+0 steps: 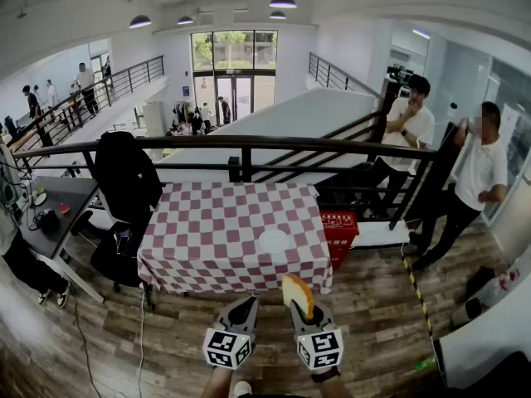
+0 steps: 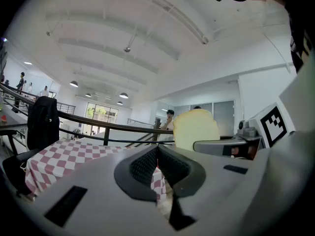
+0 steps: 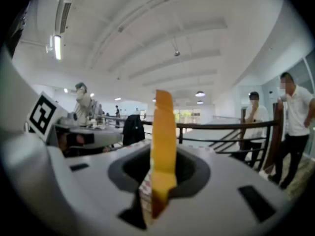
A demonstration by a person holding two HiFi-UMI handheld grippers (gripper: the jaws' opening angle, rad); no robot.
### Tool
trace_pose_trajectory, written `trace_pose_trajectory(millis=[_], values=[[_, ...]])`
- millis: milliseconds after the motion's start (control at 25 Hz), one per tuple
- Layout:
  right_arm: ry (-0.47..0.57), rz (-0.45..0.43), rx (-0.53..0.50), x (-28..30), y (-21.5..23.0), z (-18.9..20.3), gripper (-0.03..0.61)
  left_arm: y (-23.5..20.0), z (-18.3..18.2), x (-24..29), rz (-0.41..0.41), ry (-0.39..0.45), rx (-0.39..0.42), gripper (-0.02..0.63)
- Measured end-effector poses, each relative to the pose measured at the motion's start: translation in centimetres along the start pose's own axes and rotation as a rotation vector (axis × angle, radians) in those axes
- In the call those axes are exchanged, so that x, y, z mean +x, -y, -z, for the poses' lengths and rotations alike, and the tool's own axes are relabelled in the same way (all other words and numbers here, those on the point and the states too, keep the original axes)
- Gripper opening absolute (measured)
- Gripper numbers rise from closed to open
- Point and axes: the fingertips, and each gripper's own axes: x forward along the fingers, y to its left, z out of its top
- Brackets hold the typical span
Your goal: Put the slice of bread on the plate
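only the head view shows the plate.

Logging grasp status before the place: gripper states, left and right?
Left gripper: shut, empty.
Right gripper: shut on the slice of bread.

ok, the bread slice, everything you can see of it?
The slice of bread is pale yellow on its face with an orange-brown crust edge, rounded on top. It stands upright, its lower part clamped between the jaws of the right hand-held gripper. It is in the air, short of the checked table and the white plate on it. Nothing else touches it.
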Motion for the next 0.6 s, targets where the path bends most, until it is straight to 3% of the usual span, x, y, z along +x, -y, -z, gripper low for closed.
trace_pose_trajectory(millis=[280,600], values=[[-0.003,-0.046,-0.013,0.9,-3.2,-0.3,0.103,-1.9,-0.2,-1.3,-0.015,0.006,-0.015,0.025],[-0.020,-0.034,-0.015,1.5,-4.8,-0.1,0.103,-3.5,0.3,-2.3,-0.008,0.001,-0.036,0.025]])
